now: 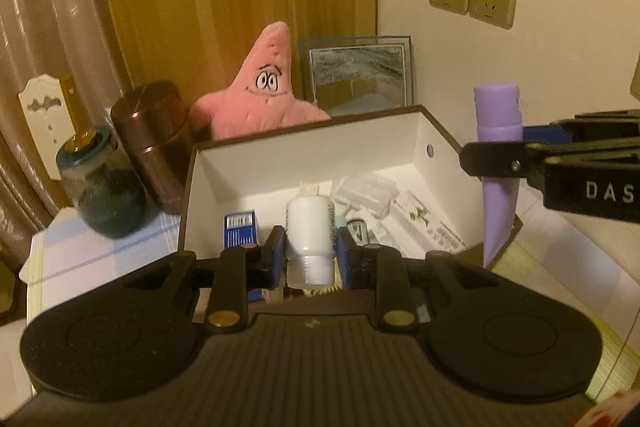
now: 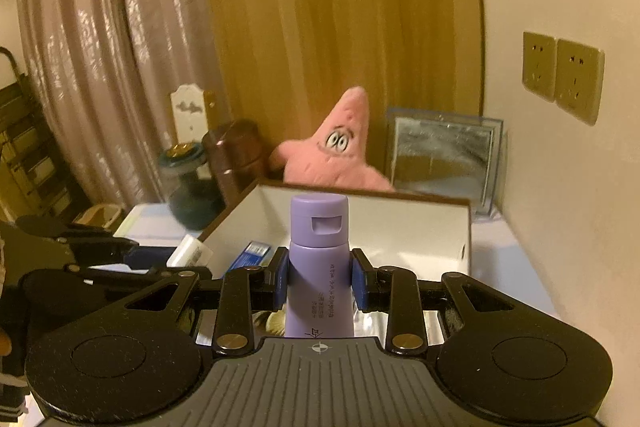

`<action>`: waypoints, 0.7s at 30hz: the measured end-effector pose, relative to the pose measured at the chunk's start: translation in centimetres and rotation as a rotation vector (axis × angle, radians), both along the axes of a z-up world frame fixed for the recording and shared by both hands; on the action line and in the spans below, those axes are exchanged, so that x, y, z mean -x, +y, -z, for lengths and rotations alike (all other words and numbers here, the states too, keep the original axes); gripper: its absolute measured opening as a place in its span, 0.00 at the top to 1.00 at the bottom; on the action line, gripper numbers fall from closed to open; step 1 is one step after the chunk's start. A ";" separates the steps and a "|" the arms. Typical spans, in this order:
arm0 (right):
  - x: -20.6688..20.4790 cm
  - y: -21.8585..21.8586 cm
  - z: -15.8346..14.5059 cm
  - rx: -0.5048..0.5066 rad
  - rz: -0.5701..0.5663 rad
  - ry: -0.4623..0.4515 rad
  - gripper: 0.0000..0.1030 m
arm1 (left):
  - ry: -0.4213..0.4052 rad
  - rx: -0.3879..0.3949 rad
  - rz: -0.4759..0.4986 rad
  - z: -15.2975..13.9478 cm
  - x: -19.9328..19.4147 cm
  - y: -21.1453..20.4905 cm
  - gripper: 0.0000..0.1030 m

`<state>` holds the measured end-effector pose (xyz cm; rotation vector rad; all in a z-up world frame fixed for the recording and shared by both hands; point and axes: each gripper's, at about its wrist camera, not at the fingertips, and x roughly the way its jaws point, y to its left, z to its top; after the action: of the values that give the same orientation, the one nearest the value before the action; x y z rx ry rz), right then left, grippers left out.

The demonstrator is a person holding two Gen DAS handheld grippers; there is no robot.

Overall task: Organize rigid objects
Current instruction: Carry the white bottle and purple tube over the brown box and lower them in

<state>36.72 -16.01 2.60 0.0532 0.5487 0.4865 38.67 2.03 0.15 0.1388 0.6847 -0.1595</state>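
Left gripper [image 1: 311, 251] is clenched on the white bottle [image 1: 310, 227], long axis along the fingers, over the open box [image 1: 420, 131]. Right gripper [image 2: 319, 283] clamps the purple tube [image 2: 319, 259] upright, beside the box.

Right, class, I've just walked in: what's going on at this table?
A person is working two handheld grippers over an open white box. The left gripper is shut on a white bottle, the right gripper on a purple tube, cap up. Both items are held above the box, which has small items inside.
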 end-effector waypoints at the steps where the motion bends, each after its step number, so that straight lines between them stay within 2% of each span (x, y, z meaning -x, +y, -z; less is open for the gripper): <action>1: -0.5 -0.1 0.0 0.002 0.004 -0.003 0.69 | -0.002 -0.004 0.002 -0.1 -0.6 -0.2 0.77; 9: -3.9 -0.7 1.8 0.030 0.043 0.024 0.69 | 0.016 -0.018 0.005 0.6 -4.0 -0.5 0.77; 21: -7.7 -1.4 5.8 0.045 0.056 0.124 0.69 | 0.095 -0.055 -0.009 4.2 -8.8 -0.3 0.77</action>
<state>44.44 -17.38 -3.20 0.0560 0.6781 0.4181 47.47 1.74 -4.05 0.1819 0.7848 -0.1394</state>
